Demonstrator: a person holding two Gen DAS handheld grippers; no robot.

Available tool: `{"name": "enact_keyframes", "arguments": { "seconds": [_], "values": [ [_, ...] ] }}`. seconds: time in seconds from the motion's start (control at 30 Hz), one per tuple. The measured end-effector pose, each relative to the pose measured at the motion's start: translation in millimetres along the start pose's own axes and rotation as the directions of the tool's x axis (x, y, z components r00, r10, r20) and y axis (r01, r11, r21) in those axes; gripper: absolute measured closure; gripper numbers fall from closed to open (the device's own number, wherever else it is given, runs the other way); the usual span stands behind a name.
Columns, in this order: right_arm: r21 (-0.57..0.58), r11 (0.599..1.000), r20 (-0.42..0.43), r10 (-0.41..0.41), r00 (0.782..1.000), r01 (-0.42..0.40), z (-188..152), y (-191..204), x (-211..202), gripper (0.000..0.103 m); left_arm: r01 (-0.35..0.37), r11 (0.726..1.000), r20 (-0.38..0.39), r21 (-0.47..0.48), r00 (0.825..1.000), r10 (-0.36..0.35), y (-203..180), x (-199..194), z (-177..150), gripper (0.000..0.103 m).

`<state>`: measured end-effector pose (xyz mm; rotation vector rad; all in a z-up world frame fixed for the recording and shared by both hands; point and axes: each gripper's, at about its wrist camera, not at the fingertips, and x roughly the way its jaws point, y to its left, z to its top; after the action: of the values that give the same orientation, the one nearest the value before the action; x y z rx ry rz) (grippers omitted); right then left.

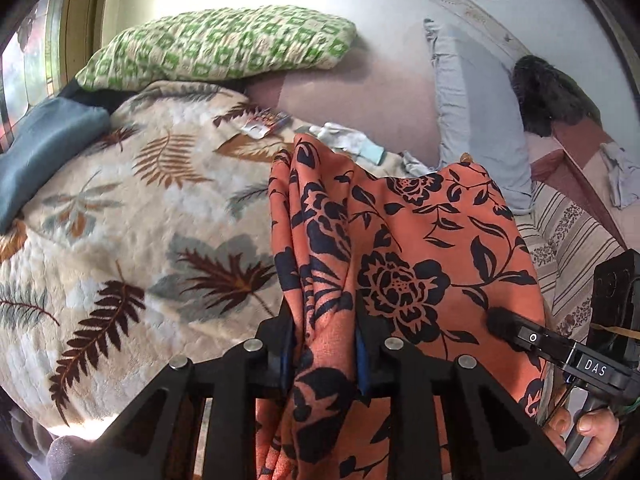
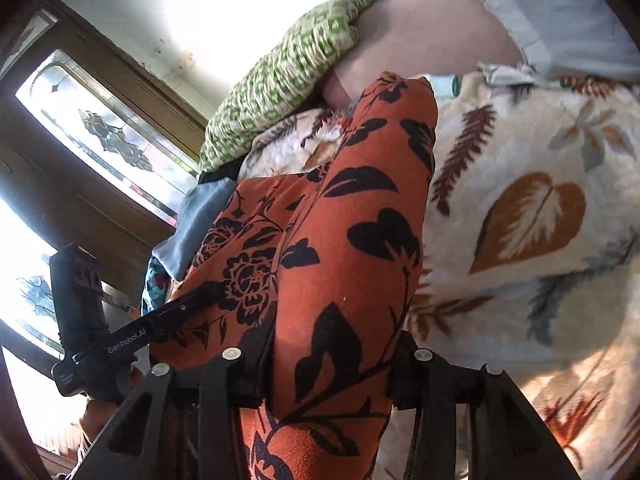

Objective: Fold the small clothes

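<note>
Left wrist view: left gripper point(image 1: 325, 344) clenches bunched orange floral garment point(image 1: 420, 240) above leaf-print blanket point(image 1: 120, 220); right gripper point(image 2: 332, 360) grips it too.

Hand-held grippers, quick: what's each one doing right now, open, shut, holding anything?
Left hand-held gripper: shut on the orange floral cloth.
Right hand-held gripper: shut on the same orange floral cloth.

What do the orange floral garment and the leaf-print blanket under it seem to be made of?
The orange floral garment, pinched by the left gripper and the right gripper, looks like thin woven fabric, matte, perhaps rayon or cotton: it hangs in soft narrow folds and shows a fine weave up close. The leaf-print blanket looks like plush fleece: its surface is puffy and dimpled with a slight sheen.
</note>
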<state>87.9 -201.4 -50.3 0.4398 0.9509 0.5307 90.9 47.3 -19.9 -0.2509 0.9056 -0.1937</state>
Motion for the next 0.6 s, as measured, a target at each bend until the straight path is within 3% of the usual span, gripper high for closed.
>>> {"name": "enact_keyframes", "arguments": {
  "seconds": [0.27, 0.53, 0.6],
  "values": [
    [-0.016, 0.999, 0.062, -0.048, 0.997, 0.049, 19, -38, -46, 0.058, 0.006, 0.998, 0.006, 0.063, 1.000, -0.006, -49, 32, 5, 0.078],
    [0.051, 0.999, 0.019, -0.020, 1.000, 0.019, 14, -80, -23, 0.057, -0.034, 0.997, -0.059, 0.063, 0.998, 0.038, -39, 66, -12, 0.077],
    [0.096, 0.995, -0.015, -0.008, 1.000, 0.010, 6, -95, -7, 0.056, -0.047, 0.997, -0.116, 0.054, 0.992, 0.053, -32, 86, -24, 0.074]
  ]
}}
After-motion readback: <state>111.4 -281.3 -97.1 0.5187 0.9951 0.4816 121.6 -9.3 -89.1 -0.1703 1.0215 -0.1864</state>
